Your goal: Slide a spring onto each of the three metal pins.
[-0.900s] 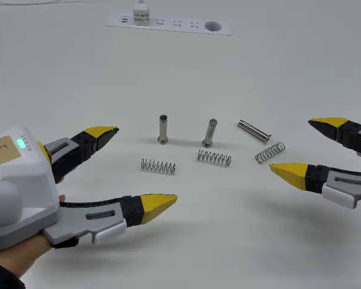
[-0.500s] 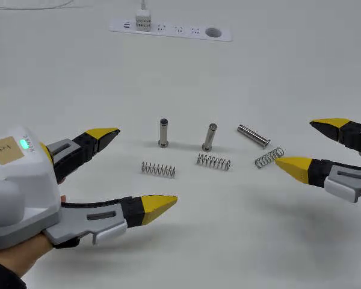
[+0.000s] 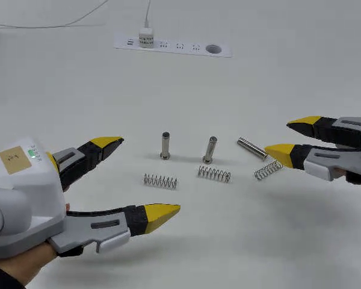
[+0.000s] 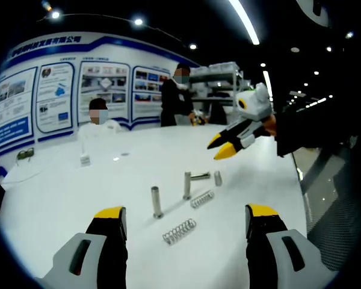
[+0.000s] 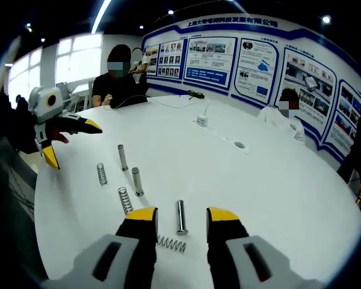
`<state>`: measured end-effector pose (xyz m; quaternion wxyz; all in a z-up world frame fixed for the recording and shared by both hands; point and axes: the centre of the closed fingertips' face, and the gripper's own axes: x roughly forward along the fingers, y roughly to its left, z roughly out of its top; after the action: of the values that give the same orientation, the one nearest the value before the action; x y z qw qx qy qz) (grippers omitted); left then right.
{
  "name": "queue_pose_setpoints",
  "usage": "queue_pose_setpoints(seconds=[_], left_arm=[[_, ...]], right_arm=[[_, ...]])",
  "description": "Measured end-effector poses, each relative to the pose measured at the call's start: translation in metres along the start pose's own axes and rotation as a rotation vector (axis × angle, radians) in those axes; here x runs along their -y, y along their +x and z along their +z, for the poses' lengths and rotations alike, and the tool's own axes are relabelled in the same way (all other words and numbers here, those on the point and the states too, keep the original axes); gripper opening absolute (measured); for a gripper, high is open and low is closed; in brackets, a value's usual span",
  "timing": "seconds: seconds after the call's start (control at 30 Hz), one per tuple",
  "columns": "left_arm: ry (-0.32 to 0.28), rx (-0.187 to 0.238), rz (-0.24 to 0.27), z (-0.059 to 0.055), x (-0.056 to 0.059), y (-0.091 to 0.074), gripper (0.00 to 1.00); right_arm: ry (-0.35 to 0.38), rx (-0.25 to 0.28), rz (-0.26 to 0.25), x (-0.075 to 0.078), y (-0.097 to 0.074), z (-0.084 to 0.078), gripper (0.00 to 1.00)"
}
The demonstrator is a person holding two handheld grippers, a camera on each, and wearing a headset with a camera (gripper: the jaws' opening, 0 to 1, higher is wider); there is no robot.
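Since the earlier frame the right gripper (image 3: 278, 136) has been brought inward, toward the lying pin (image 3: 252, 148), and its jaws have been narrowed. They are still apart, and nothing is held between them. Its lower yellow tip is seen just beside the near end of that pin and above the right spring (image 3: 269, 169).

The left gripper (image 3: 150, 174) is held low at the left over the worktop (image 3: 240, 241), with its jaws wide apart and empty.

The left pin (image 3: 165, 146) and the middle pin (image 3: 210, 150) are standing upright on their heads. The left spring (image 3: 160, 180) and the middle spring (image 3: 214, 174) are lying flat just in front of them, apart from the pins. All are of bare, shiny metal.

A tan sticker (image 3: 14, 159) is fixed on the body of the left gripper, but its handwritten mark cannot be read. A white power strip (image 3: 172, 45) with one plug (image 3: 145, 37) is lying far behind. The writing on the wall boards (image 5: 253, 63) is too small to be read.
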<state>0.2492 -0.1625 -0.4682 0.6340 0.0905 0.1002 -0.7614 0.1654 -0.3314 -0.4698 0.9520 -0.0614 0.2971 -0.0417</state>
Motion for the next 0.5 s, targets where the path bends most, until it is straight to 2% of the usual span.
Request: queue_pose_setpoints(seconds=[0.17,0.37,0.5], left_arm=[[0.006,0.001,0.002,0.002,0.003,-0.001,0.82],[0.01,-0.002,0.006,0.002,0.003,-0.003,0.82],[0.012,-0.002,0.008,0.003,0.002,-0.004,0.82]], right_arm=[[-0.02,-0.043,0.007,0.004,0.011,0.004,0.29],[-0.044,-0.145,0.026,0.003,0.03,-0.003,0.25],[-0.053,-0.19,0.031,0.002,0.042,-0.007,0.21]])
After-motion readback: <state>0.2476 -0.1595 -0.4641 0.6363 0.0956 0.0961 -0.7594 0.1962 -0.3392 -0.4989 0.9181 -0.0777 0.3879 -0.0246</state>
